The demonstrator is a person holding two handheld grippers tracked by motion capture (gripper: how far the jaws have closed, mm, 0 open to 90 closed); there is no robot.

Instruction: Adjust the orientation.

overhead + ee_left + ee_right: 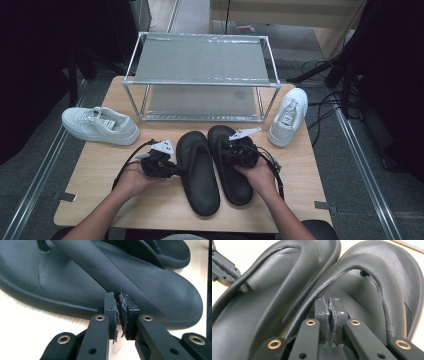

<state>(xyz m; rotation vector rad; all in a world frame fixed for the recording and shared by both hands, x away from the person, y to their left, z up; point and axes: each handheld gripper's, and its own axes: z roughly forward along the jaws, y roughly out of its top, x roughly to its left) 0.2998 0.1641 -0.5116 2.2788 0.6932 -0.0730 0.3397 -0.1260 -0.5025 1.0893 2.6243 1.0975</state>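
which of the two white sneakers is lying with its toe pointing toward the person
The white sneaker on the right, beside the metal rack: it lies lengthwise, toe toward the person. The white sneaker on the left lies crosswise, toe pointing toward the black sandals.

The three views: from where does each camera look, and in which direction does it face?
High view: above the table's near side, facing forward and down; forearms, left gripper, right gripper.
Left gripper view: behind shut jaws, at the left sandal strap.
Right gripper view: behind shut jaws, over the right sandal.
Shared: both gripper views show both sandals.
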